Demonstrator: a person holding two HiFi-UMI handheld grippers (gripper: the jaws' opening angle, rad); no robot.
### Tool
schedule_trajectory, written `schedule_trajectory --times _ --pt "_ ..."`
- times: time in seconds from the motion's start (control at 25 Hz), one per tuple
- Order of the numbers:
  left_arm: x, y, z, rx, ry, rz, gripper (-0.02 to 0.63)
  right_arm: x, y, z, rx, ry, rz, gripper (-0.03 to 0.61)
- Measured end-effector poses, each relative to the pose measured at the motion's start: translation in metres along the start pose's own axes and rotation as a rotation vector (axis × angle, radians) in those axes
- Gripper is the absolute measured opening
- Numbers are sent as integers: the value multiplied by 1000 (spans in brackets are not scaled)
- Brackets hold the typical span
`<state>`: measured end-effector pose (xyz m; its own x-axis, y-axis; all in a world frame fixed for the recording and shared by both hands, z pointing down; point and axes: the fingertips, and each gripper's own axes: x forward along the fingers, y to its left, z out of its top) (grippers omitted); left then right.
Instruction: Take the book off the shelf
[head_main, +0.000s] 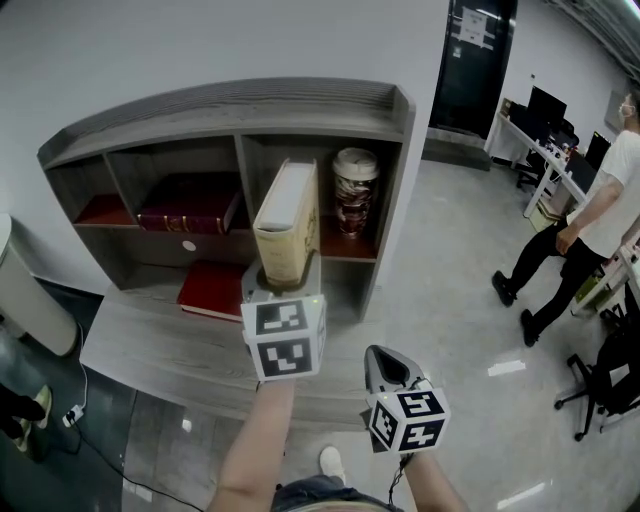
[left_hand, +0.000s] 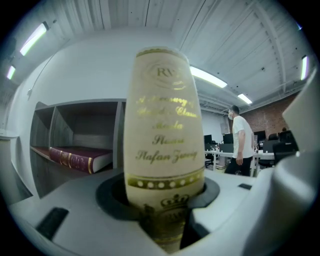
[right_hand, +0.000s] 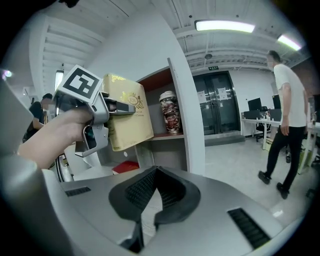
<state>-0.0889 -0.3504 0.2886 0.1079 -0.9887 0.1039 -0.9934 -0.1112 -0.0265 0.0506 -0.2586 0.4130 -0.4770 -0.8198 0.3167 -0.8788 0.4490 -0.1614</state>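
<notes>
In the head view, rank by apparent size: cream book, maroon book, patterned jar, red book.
1. cream book, held nearer the camera.
2. maroon book.
3. patterned jar and red book look alike; the red book is partly hidden.

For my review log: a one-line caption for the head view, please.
Left gripper holds a cream book upright in front of the grey shelf; right gripper hangs empty below.

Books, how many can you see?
3. A cream book held by the left gripper, a maroon book lying in the middle compartment of the shelf, a red book flat on the ledge below. Others may be hidden.
</notes>
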Motion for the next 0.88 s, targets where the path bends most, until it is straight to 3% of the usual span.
schedule_trajectory --times 0.88 --pt "-69 8 -24 5 28 5 229 -30 39 -11 -14 -16 18 8"
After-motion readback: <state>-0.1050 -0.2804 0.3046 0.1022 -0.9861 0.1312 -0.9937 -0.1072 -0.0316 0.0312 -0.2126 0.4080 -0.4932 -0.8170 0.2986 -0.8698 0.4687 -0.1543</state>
